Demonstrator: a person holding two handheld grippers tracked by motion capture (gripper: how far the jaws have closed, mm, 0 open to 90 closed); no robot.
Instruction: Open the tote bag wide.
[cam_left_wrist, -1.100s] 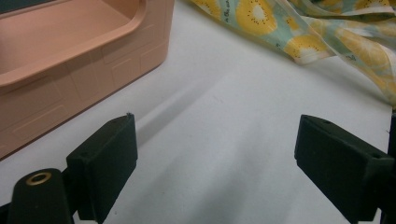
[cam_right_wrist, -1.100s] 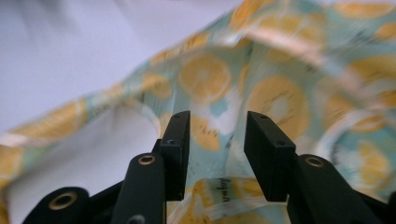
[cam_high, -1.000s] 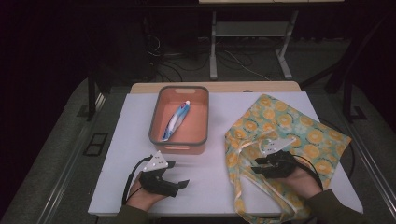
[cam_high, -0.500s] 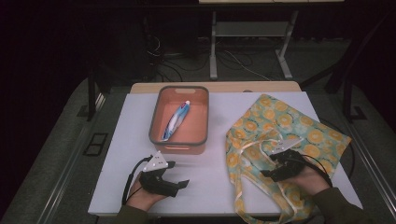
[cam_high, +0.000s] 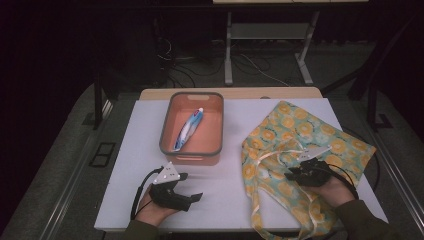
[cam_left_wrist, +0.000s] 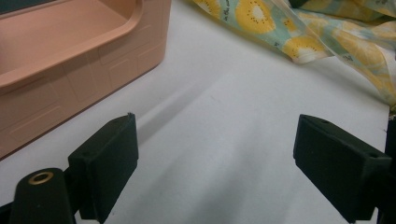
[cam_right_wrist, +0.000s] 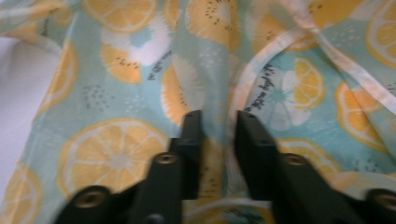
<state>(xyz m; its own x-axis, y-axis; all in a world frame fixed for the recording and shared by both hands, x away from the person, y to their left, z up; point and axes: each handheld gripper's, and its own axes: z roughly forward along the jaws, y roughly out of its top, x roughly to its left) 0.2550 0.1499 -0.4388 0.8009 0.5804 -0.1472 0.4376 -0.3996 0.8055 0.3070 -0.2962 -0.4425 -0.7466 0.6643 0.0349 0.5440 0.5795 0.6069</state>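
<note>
A fabric bag (cam_high: 300, 130) printed with orange citrus slices lies flat on the right side of the white table (cam_high: 140, 140). My right gripper (cam_high: 290, 174) rests on the bag's middle. In the right gripper view, my right gripper (cam_right_wrist: 218, 135) has its jaws closed to a narrow gap with a fold of the bag (cam_right_wrist: 116, 70) pinched between them. My left gripper (cam_high: 192, 186) sits on the table near the front edge, open with nothing between its fingers, pointing toward the bag (cam_left_wrist: 261, 18). A blue and white tube (cam_high: 187, 130) lies in the salmon bin (cam_high: 165, 127).
The bin (cam_left_wrist: 70, 46) stands just ahead and left of my left gripper (cam_left_wrist: 215, 163). The bag's pale straps (cam_high: 257, 200) loop toward the table's front edge. Bare table lies between the bin and the bag. Metal legs and cables stand beyond the far edge.
My right gripper has shifted slightly to the right and toward the person on the bag. The left gripper has stayed where it was.
</note>
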